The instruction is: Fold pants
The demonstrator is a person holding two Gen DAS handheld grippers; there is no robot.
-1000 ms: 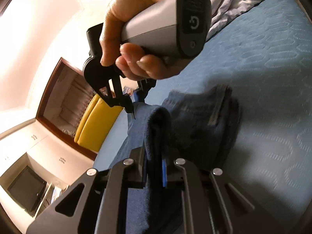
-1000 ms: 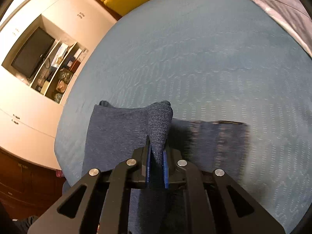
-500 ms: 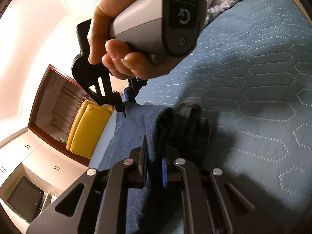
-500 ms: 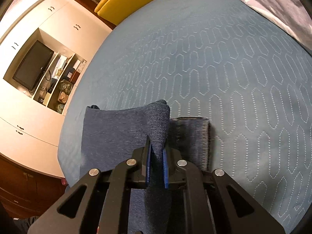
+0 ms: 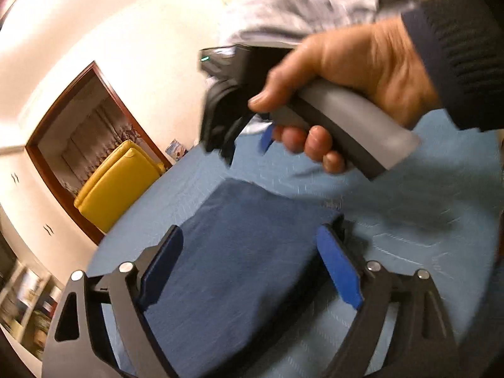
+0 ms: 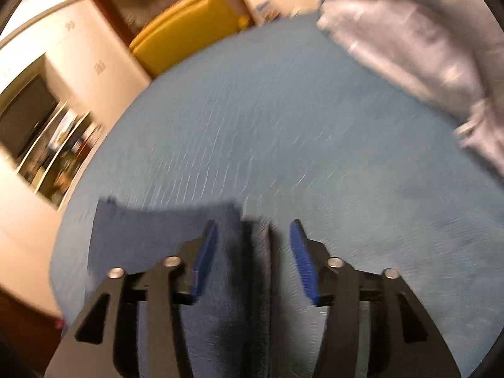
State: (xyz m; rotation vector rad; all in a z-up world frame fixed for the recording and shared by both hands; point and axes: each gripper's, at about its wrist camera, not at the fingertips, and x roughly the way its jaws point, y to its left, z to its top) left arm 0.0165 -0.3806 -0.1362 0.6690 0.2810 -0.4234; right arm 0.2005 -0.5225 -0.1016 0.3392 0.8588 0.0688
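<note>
Left gripper (image 5: 250,263): jaws spread wide, nothing between the blue pads (image 5: 162,266). It hangs above the pants (image 5: 239,252), which lie as a flat dark-blue rectangle on the quilted blue bedspread (image 5: 409,236). No cloth is pinched; whether the pad tips touch the fabric can't be told through the blur.

Centre of the left view: the person's right hand (image 5: 352,72) grips the handle of the right gripper (image 5: 249,145) above the far edge of the fold. Only one blue pad is readable there.

Right gripper (image 6: 253,258), own view: jaws apart, empty. It straddles the layered side edge of the pants (image 6: 163,236), where stacked dark layers (image 6: 258,267) show. A grey blanket (image 6: 425,47) lies at far right, well apart from the pants.

Judgement: the fold is laid and both tools are free of it; the step in hand looks like clearing away or tidying.

To do it well: lift both tools straight up so no pad drags the top layer. Check that the side edges sit flush. If the stacked edge gapes, press it flat with jaws closed instead of re-pinching. Both views are motion-blurred; go slower near the cloth.
</note>
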